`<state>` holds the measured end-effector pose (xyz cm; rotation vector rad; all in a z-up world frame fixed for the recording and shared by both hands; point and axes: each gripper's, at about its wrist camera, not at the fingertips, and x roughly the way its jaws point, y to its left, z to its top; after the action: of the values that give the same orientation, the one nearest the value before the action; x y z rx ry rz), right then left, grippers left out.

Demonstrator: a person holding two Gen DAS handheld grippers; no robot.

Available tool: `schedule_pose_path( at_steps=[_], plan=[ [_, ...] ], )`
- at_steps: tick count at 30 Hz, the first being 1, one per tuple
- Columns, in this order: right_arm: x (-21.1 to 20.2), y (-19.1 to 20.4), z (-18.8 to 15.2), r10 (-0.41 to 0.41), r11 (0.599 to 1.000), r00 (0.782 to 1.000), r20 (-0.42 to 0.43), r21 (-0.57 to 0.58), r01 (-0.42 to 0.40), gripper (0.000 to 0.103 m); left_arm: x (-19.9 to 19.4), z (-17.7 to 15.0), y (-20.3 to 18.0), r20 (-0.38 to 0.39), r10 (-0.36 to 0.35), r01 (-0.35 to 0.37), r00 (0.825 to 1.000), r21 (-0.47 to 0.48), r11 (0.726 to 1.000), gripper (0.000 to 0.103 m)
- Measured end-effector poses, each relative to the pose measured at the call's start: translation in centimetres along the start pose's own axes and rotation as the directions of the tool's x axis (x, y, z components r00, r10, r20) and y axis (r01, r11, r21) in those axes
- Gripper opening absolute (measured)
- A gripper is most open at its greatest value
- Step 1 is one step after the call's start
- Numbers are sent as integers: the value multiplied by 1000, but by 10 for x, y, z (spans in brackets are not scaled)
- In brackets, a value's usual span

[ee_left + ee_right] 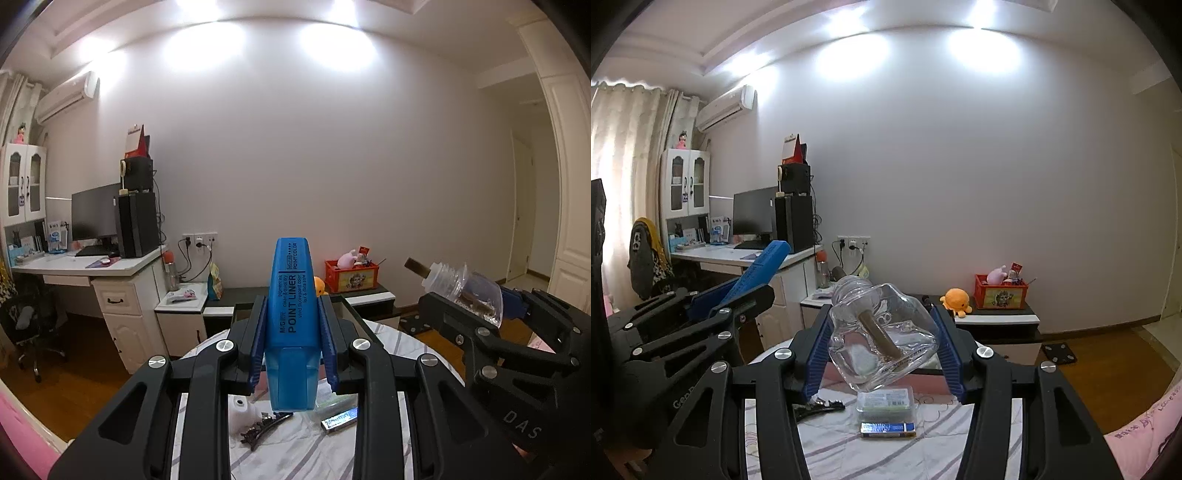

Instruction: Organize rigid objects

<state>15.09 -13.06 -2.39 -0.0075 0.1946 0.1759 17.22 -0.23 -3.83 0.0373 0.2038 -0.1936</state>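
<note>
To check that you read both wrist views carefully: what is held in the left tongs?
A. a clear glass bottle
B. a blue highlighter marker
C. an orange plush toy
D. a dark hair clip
B: the left tongs are shut on the blue highlighter marker printed "POINT LINER", while the clear glass bottle sits in the right tongs.

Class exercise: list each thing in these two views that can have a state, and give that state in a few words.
Left gripper: shut on blue highlighter.
Blue highlighter: held upright, capped.
Right gripper: shut on glass bottle.
Glass bottle: held tilted, a brown stick inside.
Hair clip: lying on the table.
Small blue box: lying flat.
</note>
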Motion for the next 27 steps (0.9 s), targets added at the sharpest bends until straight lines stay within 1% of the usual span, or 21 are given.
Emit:
schedule_pose_path(
  at_steps=[7,12,17,22,24,27],
  plan=[
    [9,-3,-1,4,1000,1000,-4,-1,-4,54,14,0,-1,-23,9,-9,1000,18,1000,27],
    [28,-6,-2,6,1000,1000,-28,7,-5,54,35,-1,-1,-51,16,-15,999,20,1000,27],
    [62,-12,-4,1,1000,997,-76,8,0,54,75,-4,5,-101,19,-17,995,22,1000,27],
    [107,-23,-8,-3,1000,990,-141,16,5,54,123,-7,14,-158,14,-11,987,19,1000,27],
    [129,-27,-10,-1,1000,985,-171,17,3,54,150,-10,20,-191,7,-4,982,16,1000,27],
    [162,-32,-16,-6,1000,974,-226,12,9,54,184,-17,28,-242,23,-18,970,23,1000,27]
  ],
)
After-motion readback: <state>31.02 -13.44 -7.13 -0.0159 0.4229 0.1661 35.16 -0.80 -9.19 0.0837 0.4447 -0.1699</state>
